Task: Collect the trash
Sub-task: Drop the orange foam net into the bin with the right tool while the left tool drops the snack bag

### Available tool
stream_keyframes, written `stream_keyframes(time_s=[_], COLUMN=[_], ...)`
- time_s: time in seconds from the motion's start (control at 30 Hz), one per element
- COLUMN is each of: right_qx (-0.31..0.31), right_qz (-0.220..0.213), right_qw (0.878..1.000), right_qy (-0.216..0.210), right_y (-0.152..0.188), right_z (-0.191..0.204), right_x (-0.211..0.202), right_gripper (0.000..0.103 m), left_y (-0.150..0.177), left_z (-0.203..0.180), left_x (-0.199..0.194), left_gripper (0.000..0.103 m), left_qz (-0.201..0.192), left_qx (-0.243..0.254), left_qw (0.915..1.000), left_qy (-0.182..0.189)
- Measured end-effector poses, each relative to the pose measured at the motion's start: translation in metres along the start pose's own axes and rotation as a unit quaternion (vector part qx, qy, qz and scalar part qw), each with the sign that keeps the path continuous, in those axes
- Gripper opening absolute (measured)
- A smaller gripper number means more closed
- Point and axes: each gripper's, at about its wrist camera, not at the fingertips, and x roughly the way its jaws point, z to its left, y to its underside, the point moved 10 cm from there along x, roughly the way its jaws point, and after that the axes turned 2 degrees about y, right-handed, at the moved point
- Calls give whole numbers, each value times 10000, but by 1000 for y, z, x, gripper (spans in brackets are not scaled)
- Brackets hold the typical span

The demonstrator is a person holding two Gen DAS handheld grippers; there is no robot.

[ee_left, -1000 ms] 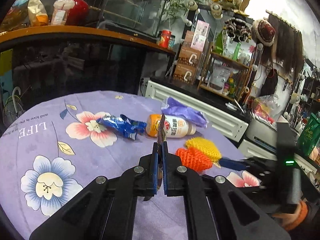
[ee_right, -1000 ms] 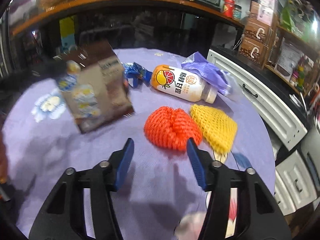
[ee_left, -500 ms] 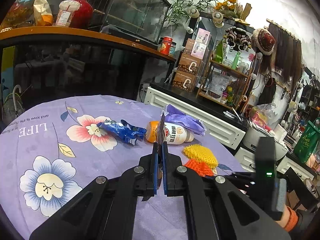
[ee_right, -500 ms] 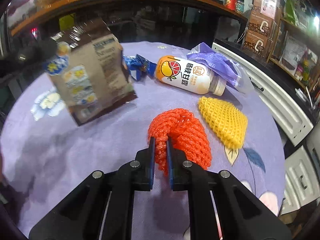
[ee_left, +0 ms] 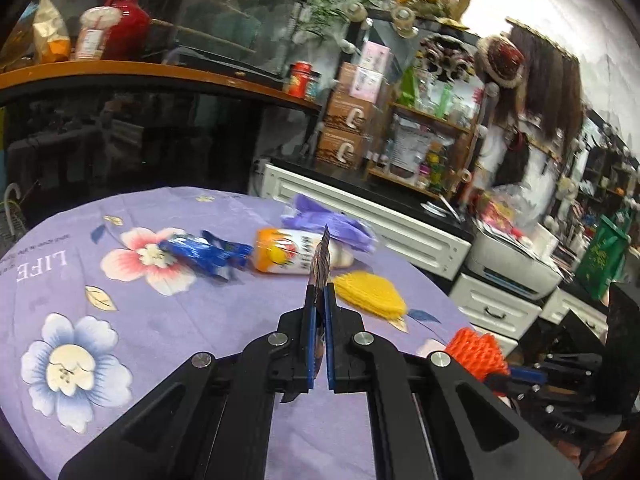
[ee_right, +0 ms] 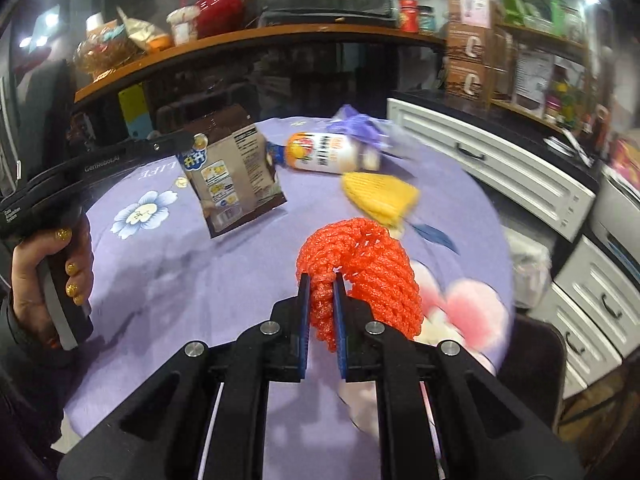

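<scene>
Gripping orange net [ee_right: 360, 276], right gripper [ee_right: 322, 280] full; left gripper [ee_left: 319, 300] pinches snack bag [ee_right: 236, 180]; yellow net [ee_right: 380, 196] at 1 o'clock.

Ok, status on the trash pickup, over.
Left gripper shut on snack bag. Right gripper shut on orange foam net, lifted. Bottle, yellow net, blue wrapper remain on table. Nothing blocking.

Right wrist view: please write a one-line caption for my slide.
Right gripper shut on an orange foam net above the purple floral tablecloth; left gripper holds a brown snack bag.
</scene>
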Motion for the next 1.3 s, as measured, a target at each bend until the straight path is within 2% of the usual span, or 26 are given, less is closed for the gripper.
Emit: stream_keyframes(time_s=[0.27,0.47,0.6,0.73,0.87,1.13,1.17,1.23,1.27,1.3], right_qx=[619,1171,1562,1876,2073,2310,2327,2364,2366,2348], right_qz=[-61,53,333,620,826,1172,1192,1233,1184,1135], right_qw=[9966,9876,9776,9676,9605,9479,9468,9435,9432,9430], right_qy=[540,1041,1371,1575,1662,1856,1875,1969,2009,2066], right_y=[39,79,117,155,183,224,226,231,232,231], right_z=[-79,-151,-201,-234,-254,-275,-276,-279,-281,-283], right_x=[-41,-51,-34,-8,19,55,56,55,52,48], right_gripper=[11,11,11,11,11,14,18,34,47,52], left_y=[15,26,35,44,55,90,95,104,107,111], left_z=[-80,-147,-189,-220,-248,-282,-286,-292,-295,-298], left_x=[4,13,20,29,42,68,72,78,81,84], left_gripper=[4,4,4,4,4,4,4,4,4,4], left_qz=[229,418,515,647,857,1317,1379,1479,1526,1569], left_qx=[244,450,625,745,766,887,912,963,989,1018], left_qw=[9974,9912,9858,9811,9752,9663,9653,9634,9624,9614], left_qy=[643,1175,1472,1667,1892,2026,2021,2017,2016,2016])
